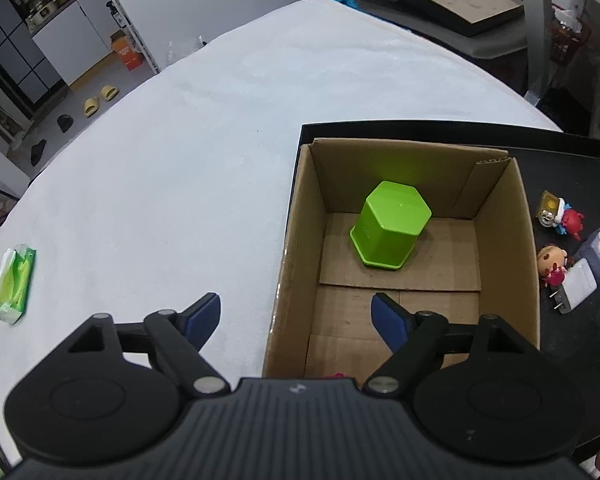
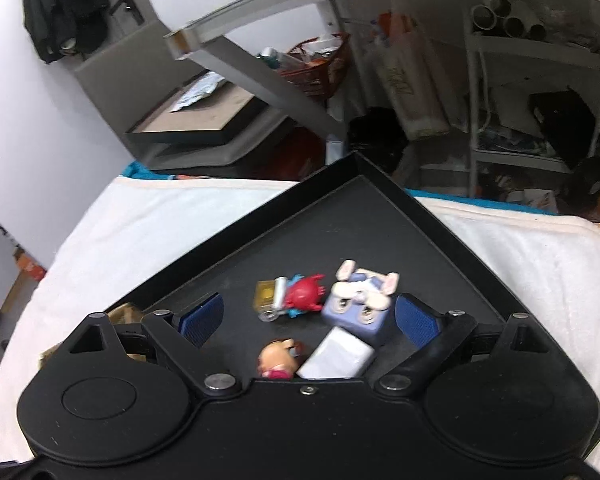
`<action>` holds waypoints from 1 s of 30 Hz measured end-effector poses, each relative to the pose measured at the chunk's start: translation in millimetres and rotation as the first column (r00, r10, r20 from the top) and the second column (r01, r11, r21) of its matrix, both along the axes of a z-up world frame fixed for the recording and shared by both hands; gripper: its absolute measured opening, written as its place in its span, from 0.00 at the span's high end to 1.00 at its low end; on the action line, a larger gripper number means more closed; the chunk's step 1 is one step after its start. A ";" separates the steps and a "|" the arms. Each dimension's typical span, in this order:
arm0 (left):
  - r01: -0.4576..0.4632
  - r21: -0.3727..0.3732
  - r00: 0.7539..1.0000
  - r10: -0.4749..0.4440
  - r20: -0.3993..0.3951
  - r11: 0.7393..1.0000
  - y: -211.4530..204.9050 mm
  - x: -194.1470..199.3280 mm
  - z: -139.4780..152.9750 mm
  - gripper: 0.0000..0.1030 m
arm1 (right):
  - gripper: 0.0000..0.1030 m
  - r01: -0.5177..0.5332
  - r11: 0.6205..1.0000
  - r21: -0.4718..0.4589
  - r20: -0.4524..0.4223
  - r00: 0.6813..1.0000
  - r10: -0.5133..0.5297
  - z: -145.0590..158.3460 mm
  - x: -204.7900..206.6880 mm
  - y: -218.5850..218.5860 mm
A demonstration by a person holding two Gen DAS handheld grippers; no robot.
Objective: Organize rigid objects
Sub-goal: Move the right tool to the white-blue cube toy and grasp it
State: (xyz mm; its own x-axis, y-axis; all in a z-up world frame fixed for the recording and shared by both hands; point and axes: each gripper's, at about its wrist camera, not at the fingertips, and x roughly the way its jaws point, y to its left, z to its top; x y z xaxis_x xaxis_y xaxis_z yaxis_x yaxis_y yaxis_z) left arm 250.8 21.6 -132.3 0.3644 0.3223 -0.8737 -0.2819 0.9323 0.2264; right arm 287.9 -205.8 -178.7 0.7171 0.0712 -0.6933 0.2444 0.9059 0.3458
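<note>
A green hexagonal cup (image 1: 390, 226) lies upside down inside an open cardboard box (image 1: 296, 248). The box stands in a black tray (image 1: 580, 168). My left gripper (image 1: 296, 318) is open and empty above the box's left wall. On the tray to the right lie a red crab toy (image 2: 304, 294), a purple rabbit block (image 2: 360, 306), a white charger (image 2: 336, 356) and a small doll (image 2: 276, 360); they also show in the left wrist view (image 1: 568, 220). My right gripper (image 2: 308, 318) is open and empty, hovering over these toys.
The tray rests on a white cloth-covered table (image 1: 180, 160). A green tissue pack (image 1: 14, 284) lies at the table's left edge. Beyond the table are a grey table leg (image 2: 276, 88), shelves and clutter (image 2: 520, 100).
</note>
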 end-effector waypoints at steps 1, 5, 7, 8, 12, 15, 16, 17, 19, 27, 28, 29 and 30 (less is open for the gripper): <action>0.000 0.008 1.000 0.000 -0.004 1.000 -1.9 1.7 -1.6 0.21 | 0.09 0.005 1.000 -0.002 -0.006 1.000 -0.005 -1.5 0.9 -1.0; 0.005 0.039 1.000 -0.004 -0.021 0.999 -7.7 6.9 -7.9 0.21 | 0.09 0.036 0.999 0.001 -0.028 0.999 -0.036 -13.6 9.8 -5.9; 0.002 0.053 1.000 0.000 -0.028 0.999 -9.4 9.5 -10.7 0.21 | 0.09 0.055 0.998 0.013 -0.046 0.997 -0.055 -22.3 16.2 -8.3; 0.001 0.059 1.000 0.001 -0.032 0.998 -10.1 10.6 -11.8 0.21 | 0.09 0.061 0.998 0.011 -0.053 0.997 -0.061 -25.9 18.5 -8.5; 0.018 0.086 0.999 -0.014 -0.044 0.996 -13.5 14.8 -16.2 0.21 | 0.10 0.070 0.998 0.007 -0.078 0.995 -0.069 -41.3 26.5 -7.6; 0.011 0.092 0.999 -0.006 -0.045 0.996 -13.4 18.1 -18.6 0.21 | 0.28 0.084 0.996 -0.016 -0.090 0.992 -0.085 -46.1 30.1 -7.5; 0.004 0.090 0.999 0.000 -0.045 0.996 -12.9 19.2 -19.0 0.21 | 0.47 0.081 0.996 -0.026 -0.104 0.991 -0.083 -48.2 30.5 -7.7; -0.002 0.087 0.999 0.006 -0.044 0.996 -12.6 20.9 -19.2 0.21 | 0.50 0.075 0.997 -0.032 -0.115 0.990 -0.079 -49.8 31.3 -7.9; -0.007 0.085 0.999 0.010 -0.041 0.996 -13.8 22.4 -19.0 0.21 | 0.52 0.075 0.996 -0.055 -0.111 0.990 -0.081 -50.2 30.0 -7.4; -0.004 0.077 1.000 0.006 -0.028 0.997 -16.0 24.7 -19.2 0.21 | 0.53 0.067 0.995 -0.077 -0.113 0.991 -0.076 -46.4 28.9 -6.6; -0.002 0.075 1.000 0.004 -0.027 0.997 -15.7 23.9 -19.1 0.21 | 0.54 0.066 0.995 -0.077 -0.110 0.991 -0.075 -45.4 28.8 -6.8; -0.002 0.073 1.000 0.004 -0.026 0.997 -15.3 23.9 -19.4 0.21 | 0.55 0.065 0.995 -0.078 -0.107 0.992 -0.073 -44.6 28.8 -7.3; -0.002 0.070 1.000 0.004 -0.024 0.998 -14.0 23.2 -19.5 0.21 | 0.55 0.062 0.995 -0.076 -0.100 0.993 -0.069 -43.1 27.6 -7.5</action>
State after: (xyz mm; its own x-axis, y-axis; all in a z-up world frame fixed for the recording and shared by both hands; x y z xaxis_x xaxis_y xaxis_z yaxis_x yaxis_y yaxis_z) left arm 273.9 7.6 -151.8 0.3427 0.3845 -0.8572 -0.2788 0.9129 0.2980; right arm 315.5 -213.3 -221.8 0.6438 -0.0263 -0.7648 0.3344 0.9086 0.2502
